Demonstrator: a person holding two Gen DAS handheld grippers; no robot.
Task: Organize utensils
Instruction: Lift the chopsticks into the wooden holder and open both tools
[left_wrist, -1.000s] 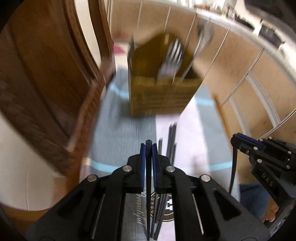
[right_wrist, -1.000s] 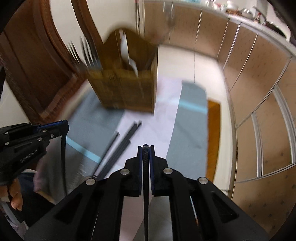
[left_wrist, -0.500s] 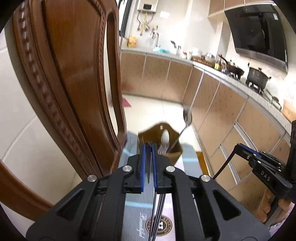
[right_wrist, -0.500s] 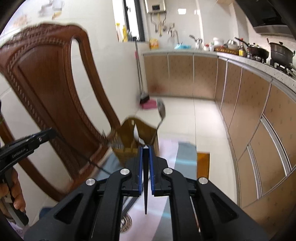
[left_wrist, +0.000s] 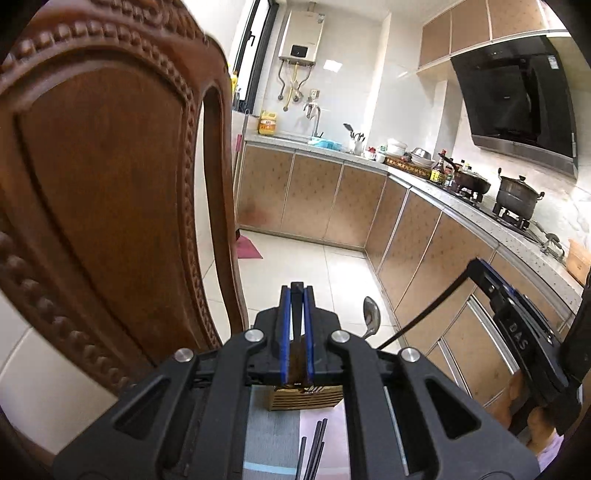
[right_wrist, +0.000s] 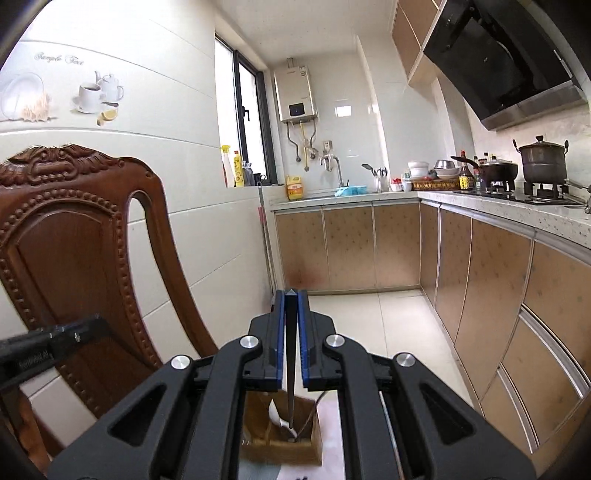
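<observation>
My left gripper is shut on a black chopstick seen end-on between its blue pads. My right gripper is shut on another black chopstick, whose tip hangs over the wooden utensil box. The box holds a white spoon. In the left wrist view the box sits below the fingers, with a metal spoon sticking up from it. Several black chopsticks lie on the mat in front of it. The right gripper shows at the right with its chopstick.
A carved wooden chair stands close on the left, also in the right wrist view. Kitchen cabinets and a counter with pots run along the right. The box stands on a striped mat.
Both grippers have risen and tilted up from a close look down at the box and mat. The kitchen now fills both views, and the box is low in frame.
</observation>
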